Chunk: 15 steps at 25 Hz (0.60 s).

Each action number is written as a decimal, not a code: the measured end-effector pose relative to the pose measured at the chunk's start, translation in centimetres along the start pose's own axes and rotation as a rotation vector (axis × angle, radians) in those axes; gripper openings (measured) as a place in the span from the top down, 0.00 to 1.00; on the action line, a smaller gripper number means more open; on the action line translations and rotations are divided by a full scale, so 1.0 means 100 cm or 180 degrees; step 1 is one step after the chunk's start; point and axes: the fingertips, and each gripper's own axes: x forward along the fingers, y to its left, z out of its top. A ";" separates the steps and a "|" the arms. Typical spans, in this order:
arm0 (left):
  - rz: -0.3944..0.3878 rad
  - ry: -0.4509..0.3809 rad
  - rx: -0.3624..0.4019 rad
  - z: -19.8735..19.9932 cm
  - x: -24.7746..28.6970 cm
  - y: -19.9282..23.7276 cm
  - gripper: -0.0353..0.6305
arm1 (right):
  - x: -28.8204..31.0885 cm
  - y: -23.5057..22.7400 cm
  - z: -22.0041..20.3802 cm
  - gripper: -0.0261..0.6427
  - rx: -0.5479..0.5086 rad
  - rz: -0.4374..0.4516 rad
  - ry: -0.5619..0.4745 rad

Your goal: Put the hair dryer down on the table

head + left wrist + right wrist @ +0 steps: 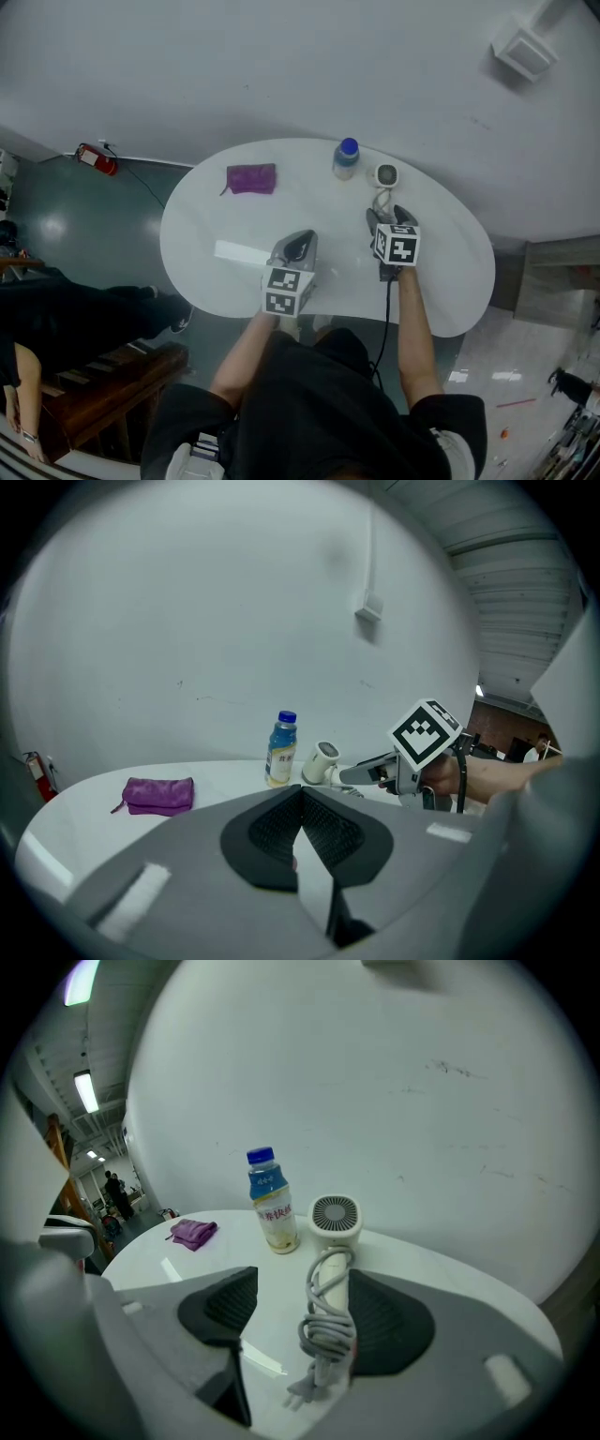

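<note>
Right gripper view: right gripper (305,1281) jaws wide apart, hair dryer (334,1219) seemingly lying on the counter (450,1283) between them, with handle and coiled cord (328,1330) close against the right-hand jaw. Risk: pulling back could snag the cord and drag the dryer into the bottle (270,1202) beside its head. Right forearm outstretched, gripper low and level; left gripper (302,794) jaws closed, empty.

Our left gripper (298,246) and right gripper (382,220) are pale grey, with black ribbed pads (272,829) lining the jaws. Behind the jaws each carries a white cube (284,292) of black square markers. A black cable (387,314) runs from the right gripper's rear. Our top (309,412) is dark and short-sleeved.
</note>
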 end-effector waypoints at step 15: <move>-0.0011 -0.0271 0.0199 0.023 -0.063 0.000 0.94 | -0.106 0.055 0.029 0.56 -0.0017 -0.0028 -0.0860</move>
